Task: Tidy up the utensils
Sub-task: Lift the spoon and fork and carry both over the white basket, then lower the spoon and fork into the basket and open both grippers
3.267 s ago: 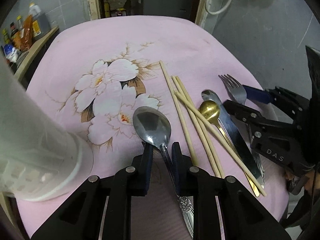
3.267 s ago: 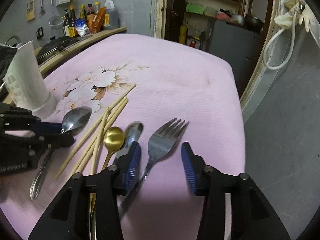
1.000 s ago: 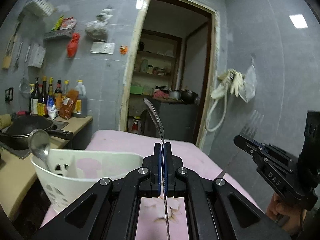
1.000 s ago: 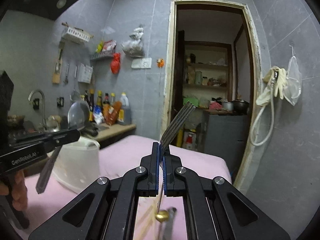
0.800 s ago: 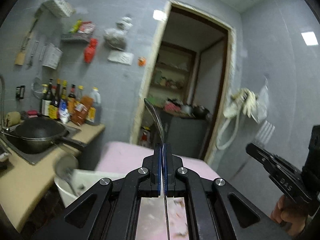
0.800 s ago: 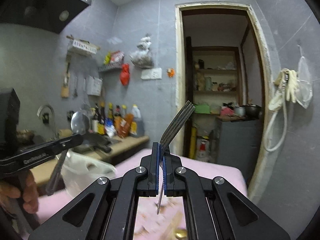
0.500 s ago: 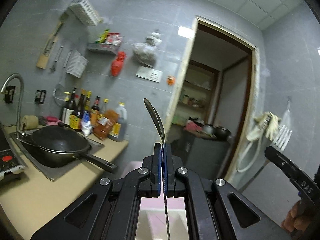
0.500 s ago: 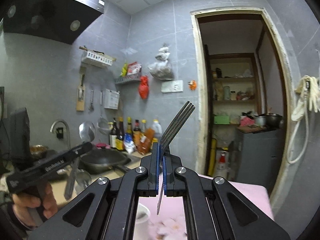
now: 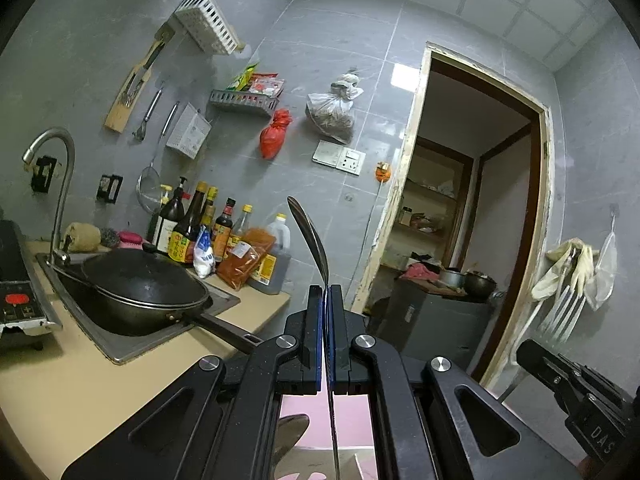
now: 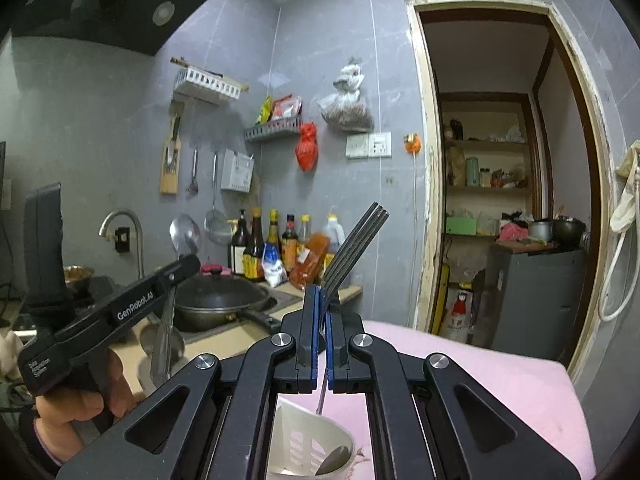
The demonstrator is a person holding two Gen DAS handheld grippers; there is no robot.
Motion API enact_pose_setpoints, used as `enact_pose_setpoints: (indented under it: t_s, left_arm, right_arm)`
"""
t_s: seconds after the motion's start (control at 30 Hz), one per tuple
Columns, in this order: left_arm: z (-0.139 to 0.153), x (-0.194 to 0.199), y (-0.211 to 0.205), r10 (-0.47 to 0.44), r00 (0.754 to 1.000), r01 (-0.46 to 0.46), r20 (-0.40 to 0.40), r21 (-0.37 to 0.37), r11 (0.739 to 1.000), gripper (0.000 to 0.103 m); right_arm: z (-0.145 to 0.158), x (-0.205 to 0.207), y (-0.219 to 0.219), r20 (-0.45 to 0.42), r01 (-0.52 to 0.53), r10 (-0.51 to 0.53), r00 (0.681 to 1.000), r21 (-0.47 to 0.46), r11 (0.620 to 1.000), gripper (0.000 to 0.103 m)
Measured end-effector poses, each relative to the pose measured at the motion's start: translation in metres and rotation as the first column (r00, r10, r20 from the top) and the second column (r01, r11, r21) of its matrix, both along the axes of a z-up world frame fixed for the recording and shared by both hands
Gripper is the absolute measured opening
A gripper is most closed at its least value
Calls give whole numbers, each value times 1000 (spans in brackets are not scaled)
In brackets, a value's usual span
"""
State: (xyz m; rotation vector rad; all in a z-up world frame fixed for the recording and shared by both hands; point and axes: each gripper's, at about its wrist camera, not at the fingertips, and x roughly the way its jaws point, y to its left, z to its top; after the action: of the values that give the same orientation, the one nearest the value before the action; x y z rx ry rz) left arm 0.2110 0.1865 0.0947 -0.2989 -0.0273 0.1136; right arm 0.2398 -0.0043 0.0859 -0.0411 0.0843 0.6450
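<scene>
Steel catches the light in both our grippers. Our left gripper [image 9: 325, 300] is clenched tight on the neck of a spoon [image 9: 310, 240], its blue pads pressed against the thin metal; the bowl stands up above the fingertips, edge-on to the camera, and the handle hangs straight down between the black arms. Our right gripper [image 10: 320, 300] is likewise closed hard on a fork [image 10: 354, 248], gripped at the neck, with the tines slanting up to the right and the handle pointing down.

We take the white utensil holder [image 10: 304, 436] as our landmark. It stands on the pink cloth [image 10: 480, 380], and a spoon bowl already rests inside it against its right wall. The fork's handle tip hangs just above the holder's rim, not touching it as far as we can tell. From the right wrist view, the left gripper and its spoon sit to the left of the holder and higher, out over the counter edge, with a hand [image 10: 80, 400] wrapped round the grip. Beyond the holder, a black wok [image 10: 220, 300] sits in the sink on the counter.
</scene>
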Motion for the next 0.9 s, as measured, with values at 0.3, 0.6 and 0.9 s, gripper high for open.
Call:
enact_pose_setpoints:
  t_s: [0.3,0.6,0.9]
  left_arm:
    - [-19,2,-19,52,999,-53,8,91,994,0]
    - [-27,-2,-24,43,999,-44,11,106,993,1]
    - [-22,-16,-17,-46,997,50,-54,69,996,5]
  right_arm:
    - [-19,15,-5,-84,-47,49,995,30,998,1]
    - [-26,17,2,-110,-75,76,991,13,997,1]
    - [-29,20,3,-141,-92,91,986,-1,996,4]
